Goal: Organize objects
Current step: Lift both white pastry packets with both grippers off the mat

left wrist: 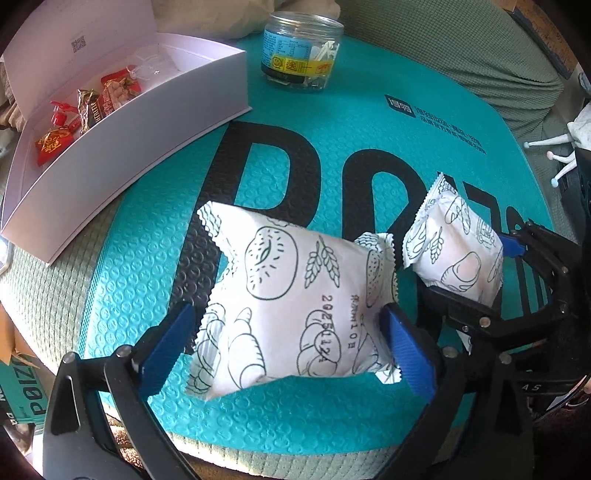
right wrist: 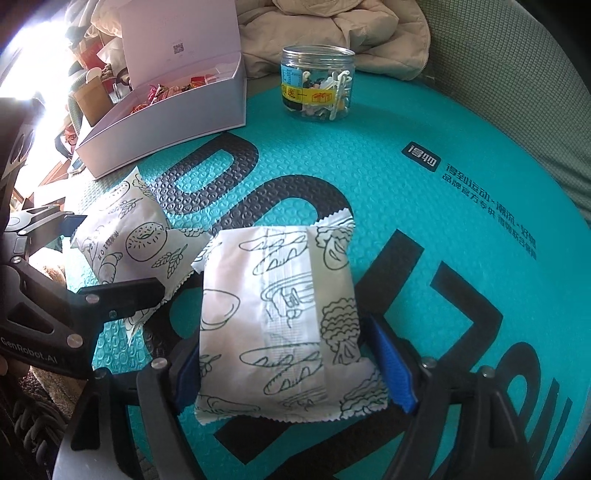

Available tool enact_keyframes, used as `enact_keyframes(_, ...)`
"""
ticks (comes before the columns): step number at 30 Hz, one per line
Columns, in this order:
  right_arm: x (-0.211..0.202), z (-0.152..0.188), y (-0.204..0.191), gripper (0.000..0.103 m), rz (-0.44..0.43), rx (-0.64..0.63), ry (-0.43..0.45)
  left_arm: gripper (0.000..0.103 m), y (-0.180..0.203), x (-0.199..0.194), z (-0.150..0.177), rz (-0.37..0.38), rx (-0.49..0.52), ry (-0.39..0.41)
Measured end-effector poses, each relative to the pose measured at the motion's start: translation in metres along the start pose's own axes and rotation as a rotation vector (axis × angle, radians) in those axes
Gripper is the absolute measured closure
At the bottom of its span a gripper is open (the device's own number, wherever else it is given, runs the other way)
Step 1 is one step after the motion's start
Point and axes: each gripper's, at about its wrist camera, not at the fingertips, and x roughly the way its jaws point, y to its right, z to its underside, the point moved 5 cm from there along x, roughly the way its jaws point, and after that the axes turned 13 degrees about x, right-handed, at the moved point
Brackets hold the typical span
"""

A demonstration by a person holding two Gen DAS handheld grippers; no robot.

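Two white bread packets printed with black drawings lie on the teal mat [left wrist: 332, 147]. My left gripper [left wrist: 291, 343] is closed on the left packet [left wrist: 288, 295], its blue pads against both sides. My right gripper [right wrist: 291, 369] is closed on the right packet [right wrist: 280, 325], which also shows in the left wrist view [left wrist: 458, 251]. The left packet also shows in the right wrist view [right wrist: 136, 236], with the left gripper's fingers [right wrist: 122, 291] over it. The packets' near corners touch.
An open white box [left wrist: 122, 136] with red and gold wrapped candies stands at the mat's far left; it also shows in the right wrist view [right wrist: 166, 114]. A clear plastic jar [left wrist: 301, 51] of small white items stands at the back [right wrist: 317, 83]. Beige clothing [right wrist: 332, 33] lies behind.
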Motion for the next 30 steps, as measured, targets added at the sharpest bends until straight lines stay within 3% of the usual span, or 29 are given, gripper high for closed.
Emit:
enact_keyframes(6, -0.003, 0.004, 0.003, 0.020, -0.015, -0.003, 0.023, 0.004, 0.000, -0.001, 0.001, -0.006, 0.000, 0.015)
enact_keyframes(8, -0.004, 0.003, 0.003, 0.027, -0.018, 0.006, 0.027, 0.011, 0.001, -0.004, 0.002, 0.008, 0.000, 0.029)
enact_keyframes(10, -0.006, 0.002, 0.002, 0.034, -0.033, 0.006, 0.031, 0.031, 0.003, -0.008, 0.002, 0.022, 0.003, 0.048)
enact_keyframes(12, -0.007, 0.001, 0.002, 0.038, -0.037, 0.014, 0.027, 0.038, 0.003, -0.011, 0.002, 0.034, 0.001, 0.061)
enact_keyframes(18, -0.013, 0.001, 0.001, 0.045, -0.093, 0.060, 0.012, 0.044, 0.001, -0.017, 0.002, 0.064, -0.021, 0.079)
enact_keyframes(30, -0.039, -0.022, -0.025, 0.046, -0.148, 0.014, 0.051, 0.045, -0.009, -0.053, -0.002, 0.022, -0.016, 0.125)
